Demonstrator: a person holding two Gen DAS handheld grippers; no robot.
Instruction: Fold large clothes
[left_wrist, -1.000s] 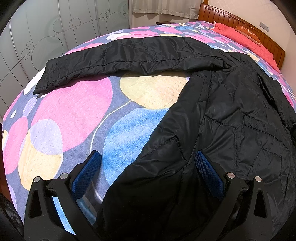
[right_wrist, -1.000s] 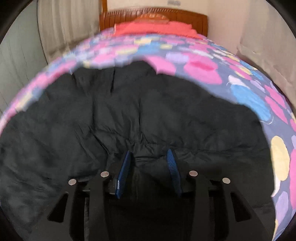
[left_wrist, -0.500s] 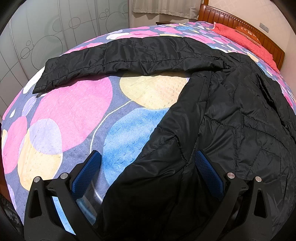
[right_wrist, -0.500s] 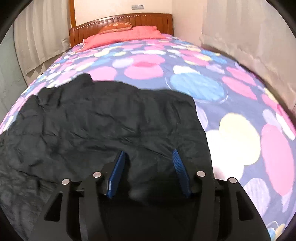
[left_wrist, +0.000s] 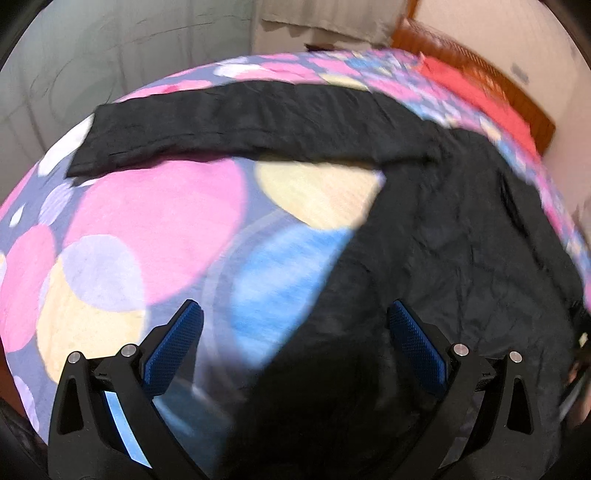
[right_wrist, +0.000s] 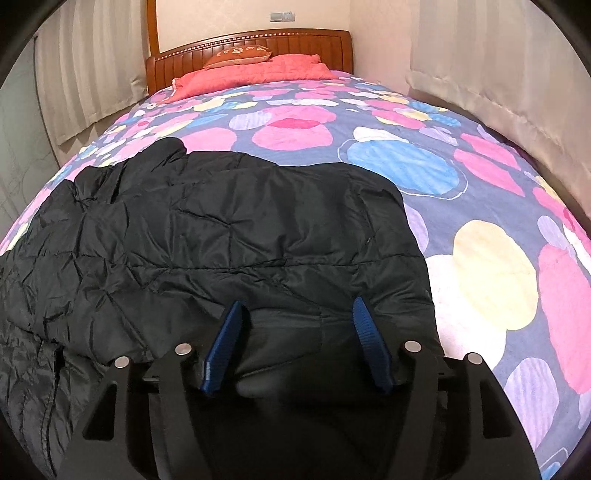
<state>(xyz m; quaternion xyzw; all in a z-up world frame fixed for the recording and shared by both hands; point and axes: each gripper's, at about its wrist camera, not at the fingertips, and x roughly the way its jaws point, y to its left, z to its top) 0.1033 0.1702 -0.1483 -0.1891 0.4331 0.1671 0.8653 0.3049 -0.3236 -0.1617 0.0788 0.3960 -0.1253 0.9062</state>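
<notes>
- Black jacket (right_wrist: 207, 236) spread flat on bed (right_wrist: 480, 266), nr foot edge; one sleeve (left_wrist: 236, 122) stretched twd bed's side edge.
- Left gripper (left_wrist: 295, 325): jaws wide apart, over jacket hem, holding nothing.
- Right gripper (right_wrist: 295, 317): jaws parted, fabric bunched btwn; grip can't tell.

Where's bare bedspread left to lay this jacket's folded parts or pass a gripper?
Bare bedspread lies right of the black jacket, and ahead of it up to the red pillow. Another patch sits between the outstretched sleeve and the jacket body. The jacket itself crowds the middle.
</notes>
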